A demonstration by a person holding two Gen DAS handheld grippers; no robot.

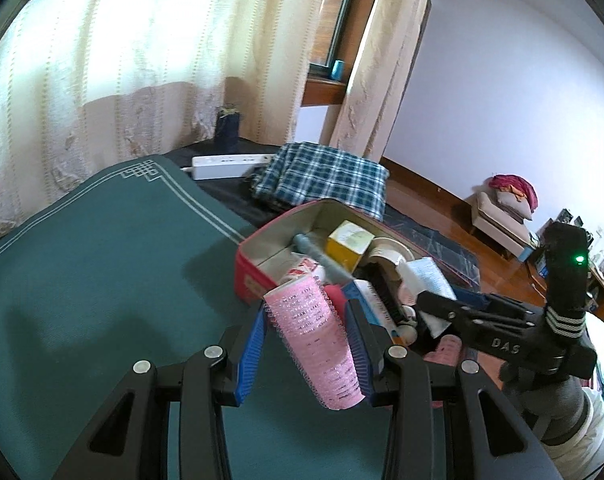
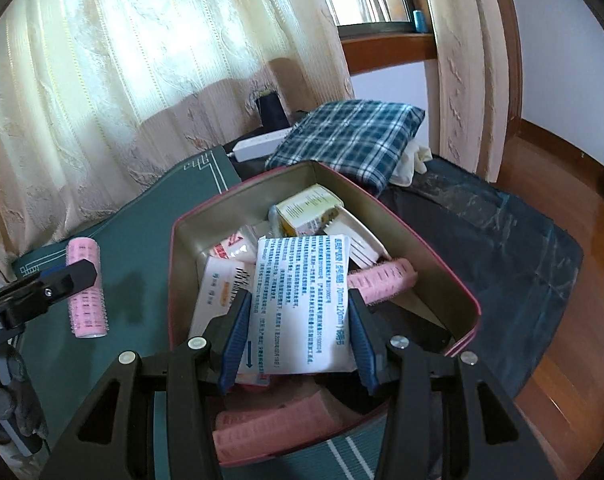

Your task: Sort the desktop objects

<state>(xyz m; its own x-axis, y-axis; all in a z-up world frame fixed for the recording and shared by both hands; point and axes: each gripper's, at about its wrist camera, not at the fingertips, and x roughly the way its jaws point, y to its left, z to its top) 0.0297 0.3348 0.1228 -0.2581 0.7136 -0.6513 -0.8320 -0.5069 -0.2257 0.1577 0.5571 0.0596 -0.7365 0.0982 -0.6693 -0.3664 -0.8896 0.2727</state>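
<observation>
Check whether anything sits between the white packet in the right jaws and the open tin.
Nothing visible does. The right gripper holds the white packet directly over the red tin, whose open top holds boxes and a pink hair roller.

I can read only "DAS" on the right hand-held gripper (image 1: 434, 300); the blue print on the white packet (image 2: 302, 304) is too small.
</observation>
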